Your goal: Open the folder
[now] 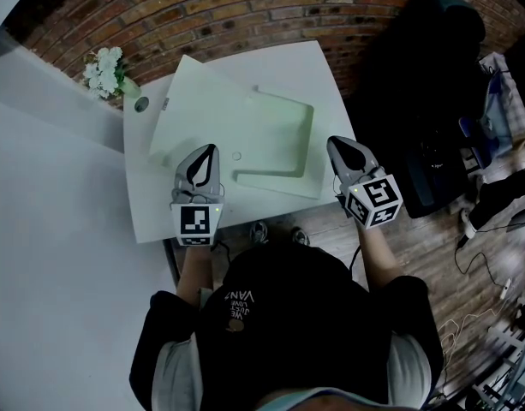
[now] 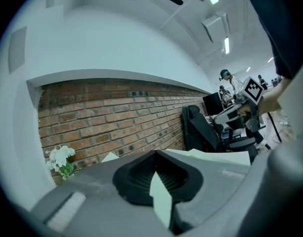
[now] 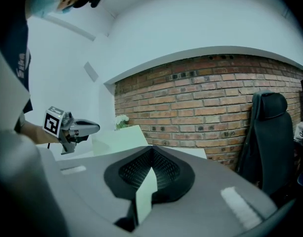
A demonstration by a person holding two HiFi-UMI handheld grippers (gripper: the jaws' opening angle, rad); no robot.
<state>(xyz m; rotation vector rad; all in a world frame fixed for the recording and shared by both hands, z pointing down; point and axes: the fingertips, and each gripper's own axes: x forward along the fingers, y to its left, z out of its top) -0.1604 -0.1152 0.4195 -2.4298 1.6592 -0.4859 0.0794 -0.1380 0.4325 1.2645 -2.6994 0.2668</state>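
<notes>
The pale green folder lies on the white table. One flat leaf is spread at an angle, and beside it is a shallow part with raised edges, so it looks open. The left claw hangs over the folder's near left corner. Its jaws are closed tip to tip and no part of the folder is caught in them. The right claw is just off the folder's right edge, level with its near half. It is closed too and holds nothing of the folder. In each gripper view a thin pale strip shows low between the closed jaws, and I cannot tell what it is. Beyond the folder's far left corner stands a small bunch of white flowers against a brick wall.
</notes>
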